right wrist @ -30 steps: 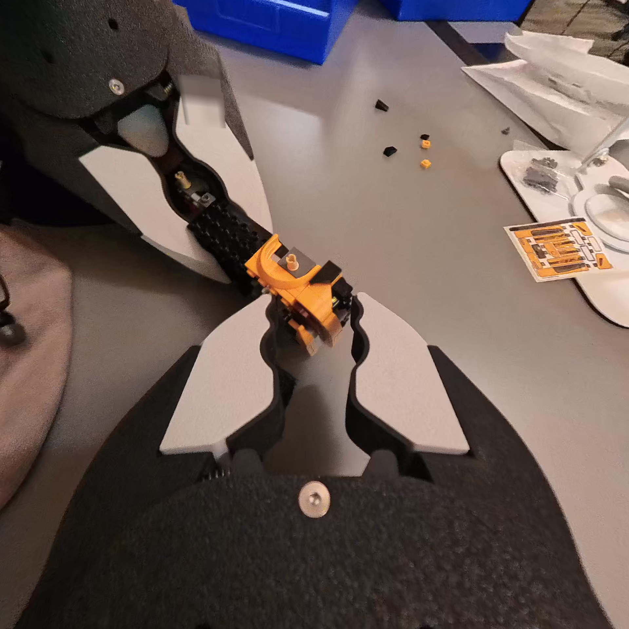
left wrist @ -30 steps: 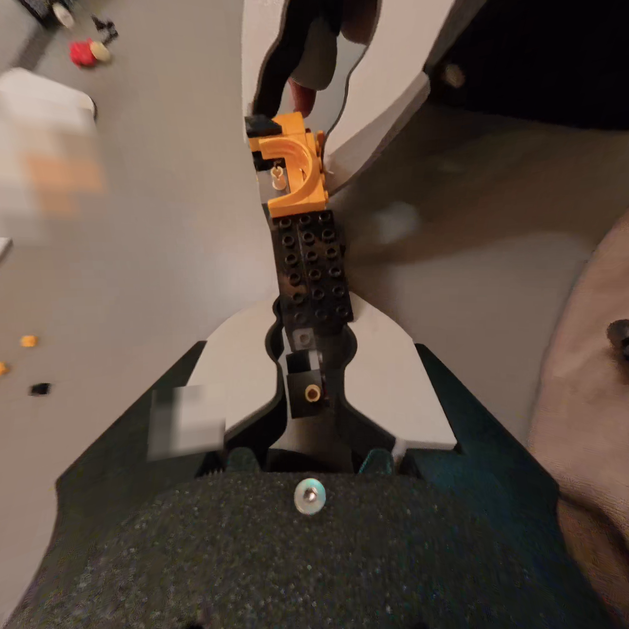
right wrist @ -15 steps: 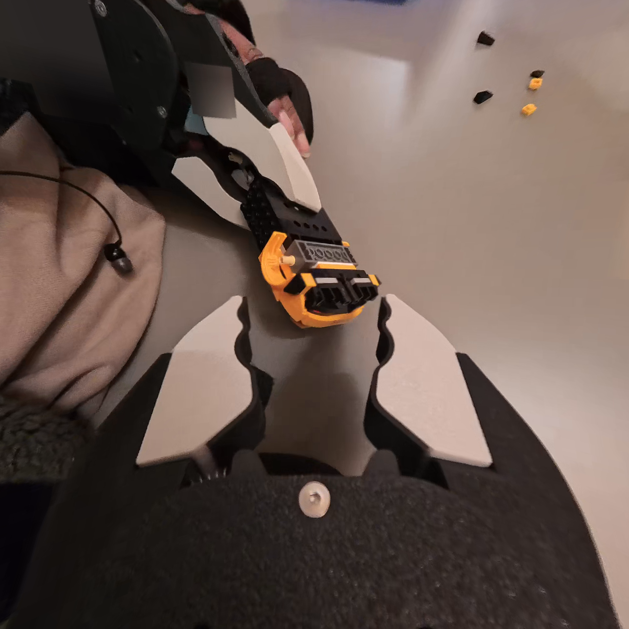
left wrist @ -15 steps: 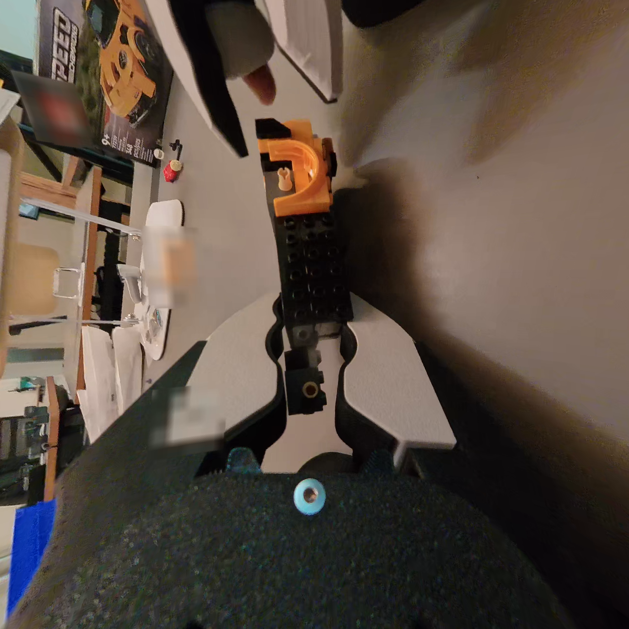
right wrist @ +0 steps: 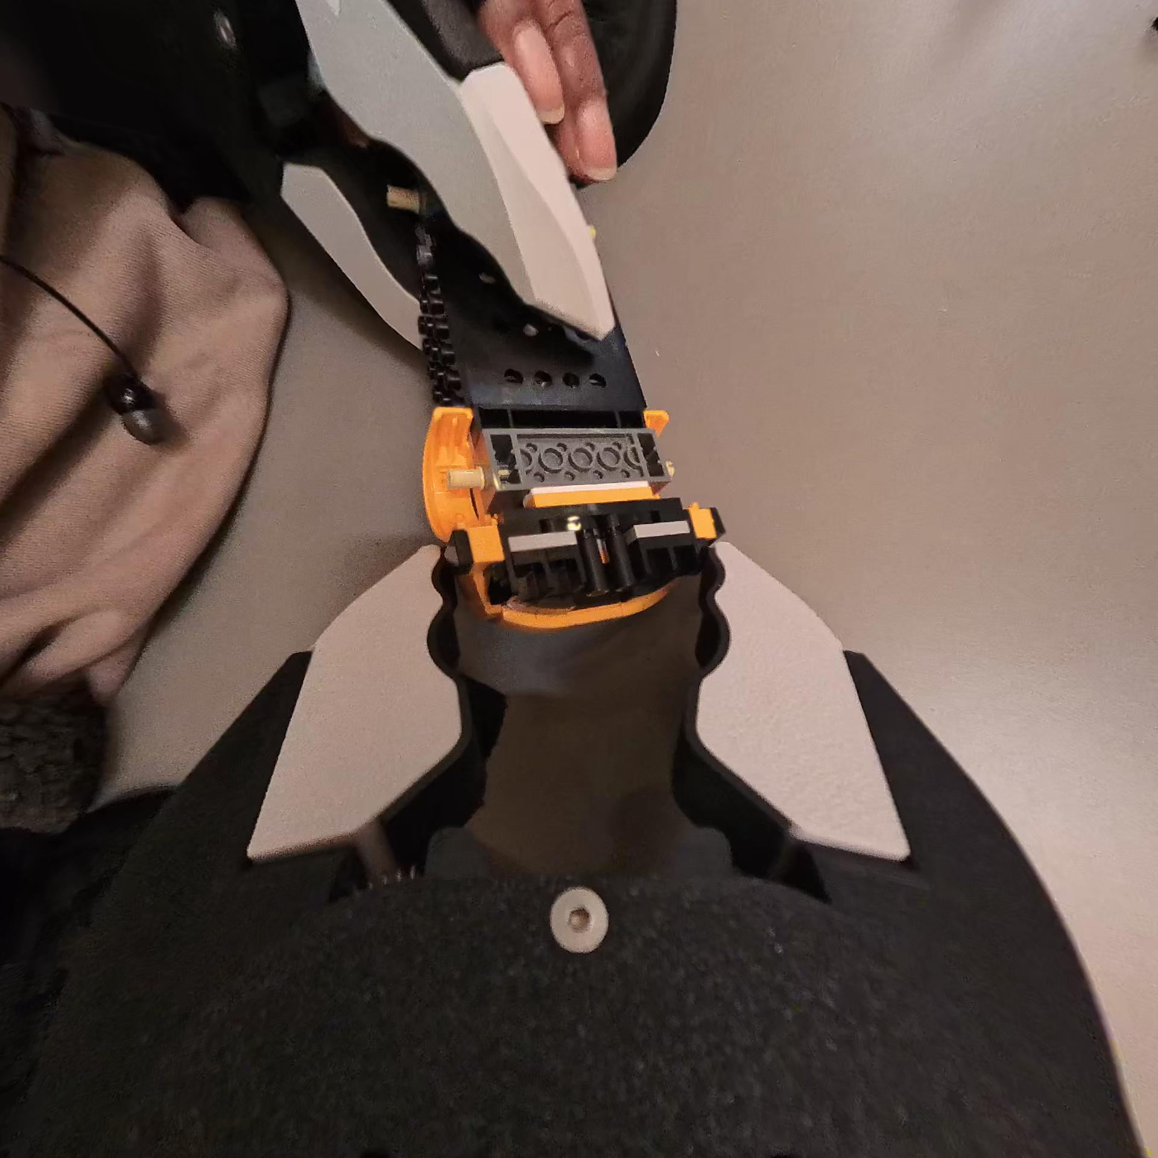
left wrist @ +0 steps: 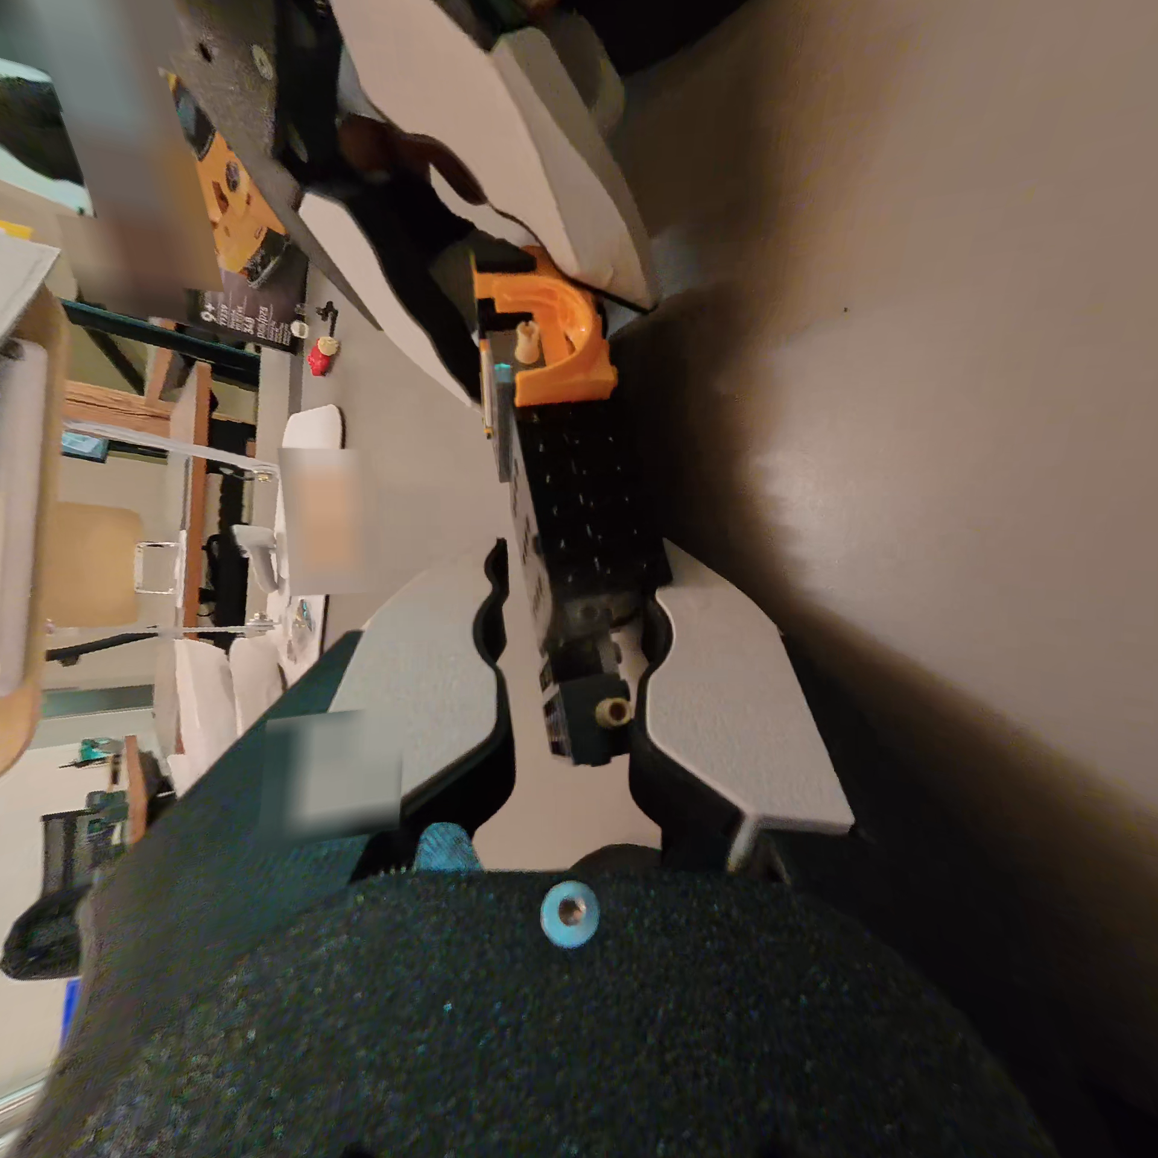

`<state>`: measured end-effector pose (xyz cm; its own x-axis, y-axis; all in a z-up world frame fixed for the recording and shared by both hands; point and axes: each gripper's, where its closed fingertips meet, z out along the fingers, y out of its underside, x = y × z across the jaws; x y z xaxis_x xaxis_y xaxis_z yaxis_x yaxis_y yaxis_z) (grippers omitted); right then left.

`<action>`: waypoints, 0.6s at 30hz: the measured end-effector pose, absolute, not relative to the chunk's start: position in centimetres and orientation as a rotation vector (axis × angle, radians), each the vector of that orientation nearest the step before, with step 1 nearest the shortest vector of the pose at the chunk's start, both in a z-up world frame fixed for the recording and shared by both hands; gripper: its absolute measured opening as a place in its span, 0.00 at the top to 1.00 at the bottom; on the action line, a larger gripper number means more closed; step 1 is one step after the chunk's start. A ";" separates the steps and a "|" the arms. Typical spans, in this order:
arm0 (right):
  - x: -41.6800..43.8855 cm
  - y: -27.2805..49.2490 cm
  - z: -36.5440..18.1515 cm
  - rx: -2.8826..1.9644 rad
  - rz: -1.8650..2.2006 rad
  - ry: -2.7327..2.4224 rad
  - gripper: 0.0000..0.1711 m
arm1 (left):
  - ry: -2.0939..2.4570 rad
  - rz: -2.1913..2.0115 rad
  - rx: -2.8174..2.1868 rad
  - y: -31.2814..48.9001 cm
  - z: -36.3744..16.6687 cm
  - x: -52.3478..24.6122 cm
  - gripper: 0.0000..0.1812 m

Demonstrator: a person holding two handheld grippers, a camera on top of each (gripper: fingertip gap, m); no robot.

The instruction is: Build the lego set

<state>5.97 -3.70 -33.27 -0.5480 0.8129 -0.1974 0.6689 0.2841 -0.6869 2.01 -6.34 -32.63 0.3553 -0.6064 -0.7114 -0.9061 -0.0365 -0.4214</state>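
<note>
Partly built lego car chassis [right wrist: 551, 476]: black studded plate, orange wheel arch [left wrist: 551, 338] and orange nose, tan axle pin, held in the air above grey table [right wrist: 908, 376]. Left gripper [left wrist: 576, 564]: clamped on black rear end. Right gripper [right wrist: 576, 551]: jaws spread wide, fingertips [right wrist: 401, 601] flanking orange nose; contact not clear. Hand [right wrist: 564, 88] behind left gripper. Beige sleeve [right wrist: 94, 438] with black cord at left. Red lego piece [left wrist: 321, 360] and orange-car box [left wrist: 241, 225] far off on table.

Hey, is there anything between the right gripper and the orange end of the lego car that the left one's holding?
Nothing visible. The right gripper is open, its fingertips flanking the orange front end of the lego car. The left gripper clamps the car's black rear end.
</note>
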 end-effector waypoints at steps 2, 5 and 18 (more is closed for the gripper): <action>6.0 -3.4 -33.4 -1.349 1.049 -2.342 0.56 | 1.328 0.355 -1.792 -6.6 -32.5 1.8 0.74; 6.0 -2.9 -33.3 -1.259 0.940 -2.300 0.57 | 1.240 0.064 -1.961 -7.7 -32.5 1.6 0.58; 5.8 -3.6 -32.4 -0.847 0.579 -2.201 0.56 | 1.006 -0.474 -2.294 -8.3 -34.1 3.3 0.64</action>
<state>5.80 -3.57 -32.44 -0.5422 0.7114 0.4471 0.3993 0.6864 -0.6078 3.31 -8.25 -34.07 0.6517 -0.7535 0.0863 -0.5459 -0.5450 -0.6363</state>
